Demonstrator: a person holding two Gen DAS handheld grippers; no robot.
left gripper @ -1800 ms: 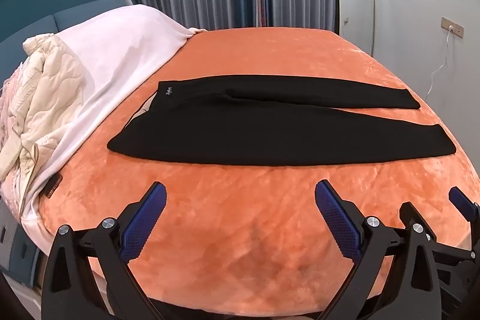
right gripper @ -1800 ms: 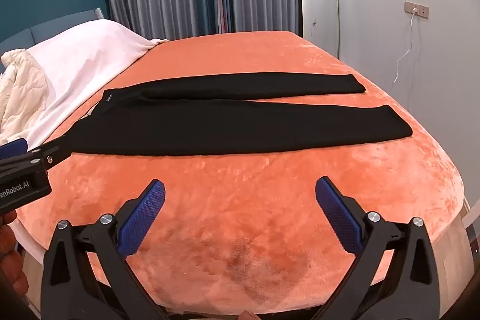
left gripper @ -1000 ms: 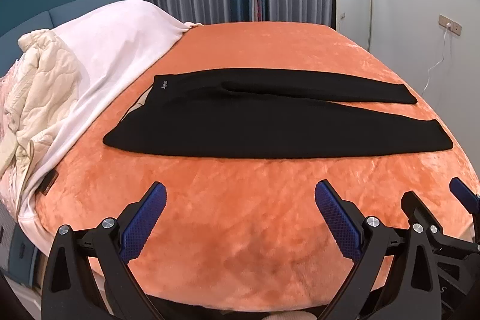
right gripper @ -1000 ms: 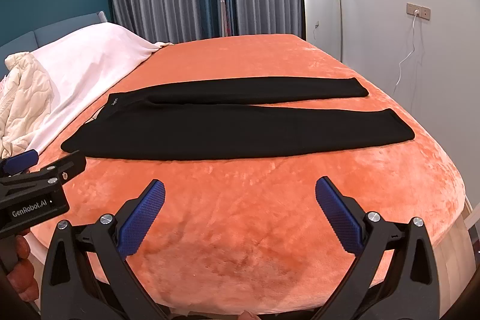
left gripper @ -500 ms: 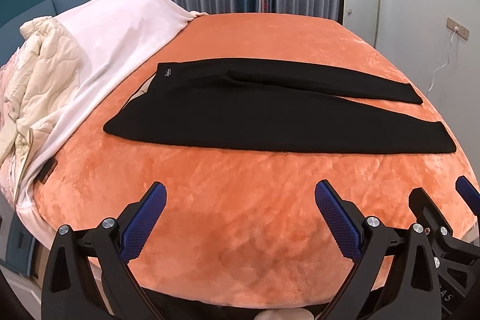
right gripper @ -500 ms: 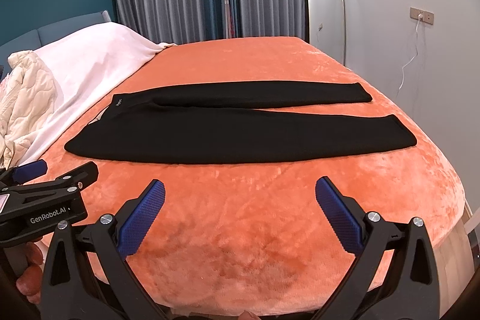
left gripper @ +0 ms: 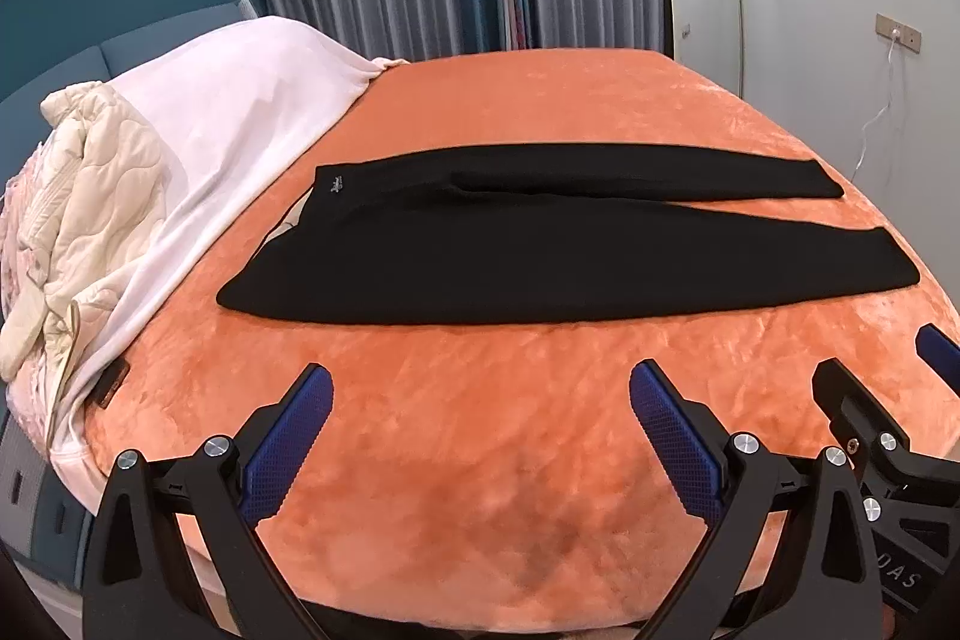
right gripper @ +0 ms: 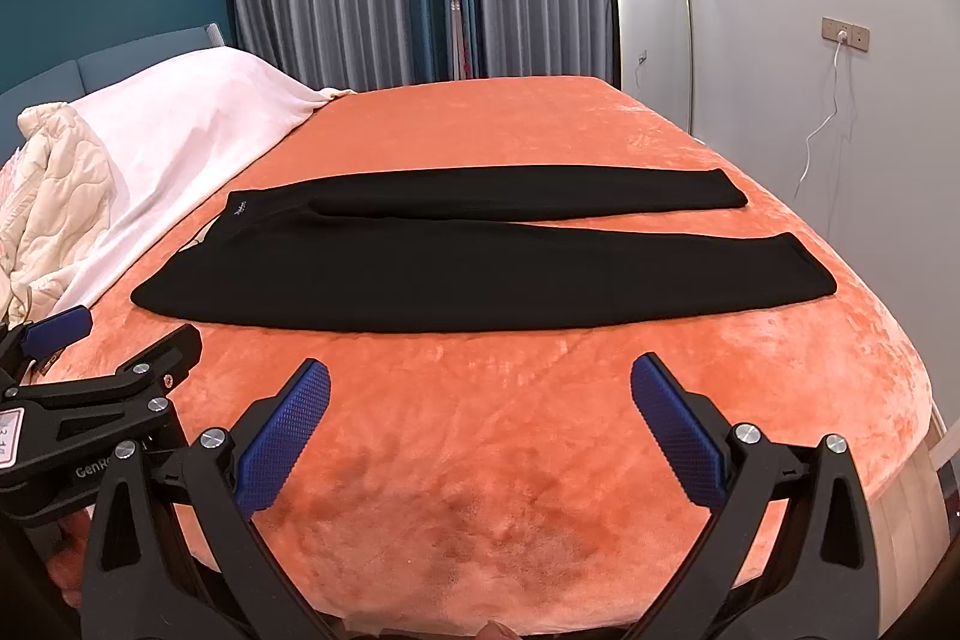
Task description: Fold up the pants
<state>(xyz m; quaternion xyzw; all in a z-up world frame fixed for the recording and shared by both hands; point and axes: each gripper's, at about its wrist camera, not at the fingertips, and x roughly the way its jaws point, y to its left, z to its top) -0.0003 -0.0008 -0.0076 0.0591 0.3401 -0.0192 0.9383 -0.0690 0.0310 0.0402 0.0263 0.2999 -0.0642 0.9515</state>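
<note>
Hovering wide apart, both grippers face flat pants.

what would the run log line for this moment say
stage: pre-grasp | pants: flat on orange blanket, legs apart, unfolded | left gripper: open, empty, short of pants | right gripper: open, empty, short of pants
</note>
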